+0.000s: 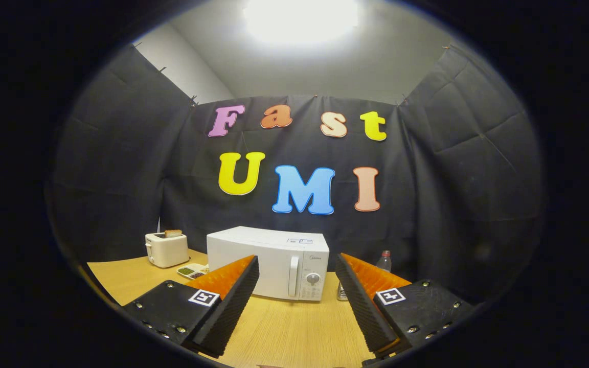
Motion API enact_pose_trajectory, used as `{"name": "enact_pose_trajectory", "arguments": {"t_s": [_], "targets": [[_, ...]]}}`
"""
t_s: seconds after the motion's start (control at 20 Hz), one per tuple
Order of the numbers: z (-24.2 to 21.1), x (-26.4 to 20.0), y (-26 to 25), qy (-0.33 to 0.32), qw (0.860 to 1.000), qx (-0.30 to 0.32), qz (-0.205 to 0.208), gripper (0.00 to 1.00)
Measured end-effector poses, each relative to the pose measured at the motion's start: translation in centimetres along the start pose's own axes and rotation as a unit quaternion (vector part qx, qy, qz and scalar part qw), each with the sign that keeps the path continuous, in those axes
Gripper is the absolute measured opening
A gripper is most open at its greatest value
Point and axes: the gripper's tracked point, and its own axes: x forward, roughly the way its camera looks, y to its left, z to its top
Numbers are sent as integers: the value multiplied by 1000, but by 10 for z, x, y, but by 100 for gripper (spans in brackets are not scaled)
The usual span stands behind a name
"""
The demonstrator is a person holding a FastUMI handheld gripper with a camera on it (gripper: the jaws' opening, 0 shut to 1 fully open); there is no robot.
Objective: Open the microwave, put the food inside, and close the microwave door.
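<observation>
A white microwave (268,260) stands on the wooden table (294,332), well beyond my fingers, with its door shut. Its vertical handle (293,276) and control panel with a dial (313,279) sit on its right side. A small white dish of food (192,270) lies on the table just left of the microwave, partly hidden behind my left finger. My gripper (297,266) is open, with a wide gap between the fingers and nothing in it. The microwave's handle lines up with that gap.
A white toaster (166,249) with a slice of bread in its slot stands at the table's back left. A clear plastic bottle (384,261) stands right of the microwave, behind my right finger. Black cloth walls close in the table on three sides.
</observation>
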Motion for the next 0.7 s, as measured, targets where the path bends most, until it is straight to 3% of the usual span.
{"name": "enact_pose_trajectory", "arguments": {"t_s": [0.45, 0.7], "targets": [[-34, 76, 16, 8, 999, 40, 26, 96], [-71, 141, 11, 25, 998, 61, 15, 96]]}}
